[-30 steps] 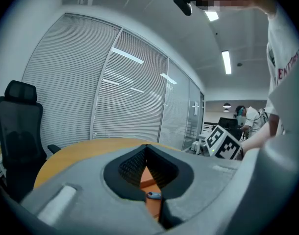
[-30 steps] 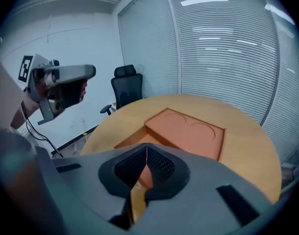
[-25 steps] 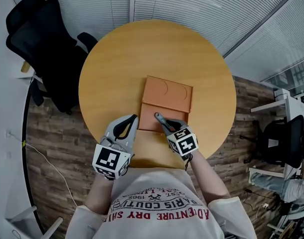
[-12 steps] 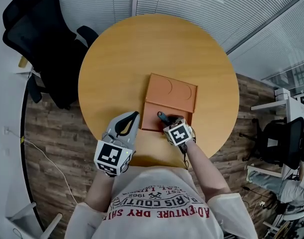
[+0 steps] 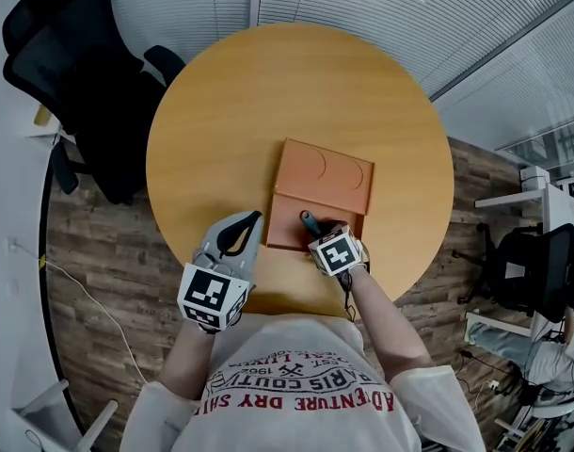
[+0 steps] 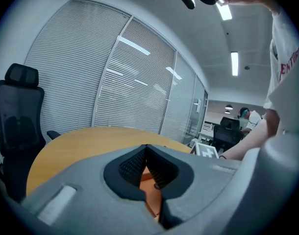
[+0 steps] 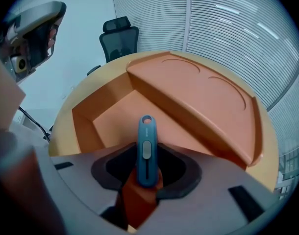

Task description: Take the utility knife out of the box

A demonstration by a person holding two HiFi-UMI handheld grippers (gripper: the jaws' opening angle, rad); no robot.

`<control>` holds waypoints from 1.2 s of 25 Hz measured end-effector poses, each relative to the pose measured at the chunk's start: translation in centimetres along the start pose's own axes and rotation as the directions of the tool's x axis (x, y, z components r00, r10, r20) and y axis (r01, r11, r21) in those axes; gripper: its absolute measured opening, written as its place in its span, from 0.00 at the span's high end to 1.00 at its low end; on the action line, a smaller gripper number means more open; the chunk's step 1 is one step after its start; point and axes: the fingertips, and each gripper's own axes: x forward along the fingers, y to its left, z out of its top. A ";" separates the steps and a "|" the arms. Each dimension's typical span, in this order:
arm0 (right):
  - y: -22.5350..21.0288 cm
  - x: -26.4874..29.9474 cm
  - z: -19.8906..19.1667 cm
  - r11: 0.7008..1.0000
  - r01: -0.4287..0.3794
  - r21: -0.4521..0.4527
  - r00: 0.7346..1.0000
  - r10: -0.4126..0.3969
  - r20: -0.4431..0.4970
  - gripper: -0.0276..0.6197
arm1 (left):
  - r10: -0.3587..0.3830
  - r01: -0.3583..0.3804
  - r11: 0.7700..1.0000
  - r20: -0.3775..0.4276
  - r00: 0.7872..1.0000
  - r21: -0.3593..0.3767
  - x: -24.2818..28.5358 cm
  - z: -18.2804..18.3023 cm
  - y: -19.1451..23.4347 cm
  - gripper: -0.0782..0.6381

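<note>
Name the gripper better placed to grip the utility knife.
Right. The right gripper has the utility knife between its jaws, which have just been opening; the left gripper is shut, beside the box.

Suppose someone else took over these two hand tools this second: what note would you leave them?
Left gripper: shut, empty, by the box's left side.
Right gripper: jaws have just been opening, now wide; the utility knife stands between them, pads not pressing it.
Knife's far end reaches over the box's open compartment; box sits on the table.
Done: knife not out yet.
To do: probably close on the knife, lift it clear.
</note>
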 end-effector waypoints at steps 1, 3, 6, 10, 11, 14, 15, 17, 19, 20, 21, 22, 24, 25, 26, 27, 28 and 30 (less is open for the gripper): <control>0.0 0.0 0.0 1.000 -0.001 -0.001 1.000 0.001 0.000 0.73 | -0.002 0.002 1.000 -0.001 1.000 0.002 0.0 0.0 -0.1 0.90; 0.0 0.1 0.0 1.000 -0.004 -0.006 1.000 0.004 0.002 0.74 | -0.007 0.007 1.000 -0.001 1.000 0.008 0.1 0.1 -0.3 0.90; 0.0 0.2 0.0 1.000 -0.008 -0.022 1.000 0.008 0.008 0.75 | -0.015 0.015 1.000 -0.002 1.000 0.027 0.2 0.2 -0.8 0.90; 0.4 -0.2 0.1 1.000 -0.016 -0.024 0.998 0.018 0.053 0.75 | -0.015 0.015 0.998 0.002 1.000 0.064 -0.3 0.8 -1.4 0.90; 0.7 -0.5 0.3 0.999 -0.025 -0.027 0.997 0.027 0.073 0.75 | -0.011 0.011 0.997 0.006 1.000 0.071 -0.5 1.0 -1.3 0.90; 1.8 -2.4 1.7 0.998 -0.030 -0.049 0.988 0.037 0.147 0.75 | 0.007 -0.008 0.997 0.016 1.000 0.077 -1.2 1.4 -0.9 0.90; 2.0 -3.2 2.3 0.998 -0.022 -0.059 0.983 0.032 0.182 0.75 | 0.011 -0.013 0.997 0.019 1.000 0.077 -1.4 1.5 -0.8 0.90; 2.3 -4.9 3.3 0.997 -0.009 -0.072 0.968 0.027 0.250 0.75 | 0.016 -0.018 0.997 0.027 1.000 0.081 -1.5 1.7 -1.0 0.90; 2.6 -6.8 4.1 0.997 -0.007 -0.078 0.951 0.031 0.308 0.75 | 0.020 -0.023 0.996 0.032 0.999 0.088 -1.7 1.9 -1.3 0.90; 2.8 -7.7 4.4 0.997 -0.006 -0.080 0.941 0.033 0.336 0.75 | 0.023 -0.026 0.996 0.033 0.999 0.091 -1.8 2.0 -1.4 0.90; 2.9 -8.7 4.8 0.997 -0.004 -0.081 0.931 0.033 0.364 0.75 | 0.025 -0.028 0.995 0.034 0.999 0.093 -1.9 2.1 -1.5 0.90; 3.0 -9.8 5.2 0.997 0.000 -0.078 0.918 0.031 0.395 0.75 | 0.027 -0.030 0.995 0.034 0.999 0.095 -2.1 2.2 -1.6 0.90; 3.1 -12.1 6.0 0.999 0.001 -0.053 0.885 0.023 0.465 0.75 | 0.030 -0.033 0.995 0.037 0.999 0.096 -2.3 2.3 -1.8 0.90; 3.2 -13.3 6.4 0.999 0.002 -0.035 0.864 0.016 0.502 0.75 | 0.030 -0.034 0.995 0.043 0.999 0.093 -2.4 2.4 -1.8 0.90; 3.2 -14.6 6.9 1.000 0.006 -0.021 0.841 0.006 0.541 0.75 | 0.029 -0.034 0.996 0.051 0.998 0.087 -2.5 2.5 -1.8 0.90; 3.2 -15.8 7.4 1.000 0.014 -0.012 0.816 -0.004 0.579 0.75 | 0.027 -0.032 0.996 0.059 0.998 0.080 -2.5 2.6 -1.8 0.90; 3.3 -17.0 7.8 1.000 0.024 -0.008 0.789 -0.014 0.614 0.75 | 0.025 -0.029 0.997 0.065 0.998 0.075 -2.5 2.7 -1.9 0.90; 3.3 -19.5 8.6 0.999 0.048 -0.003 0.729 -0.033 0.684 0.75 | 0.017 -0.023 0.997 0.066 0.998 0.078 -2.4 2.8 -2.1 0.90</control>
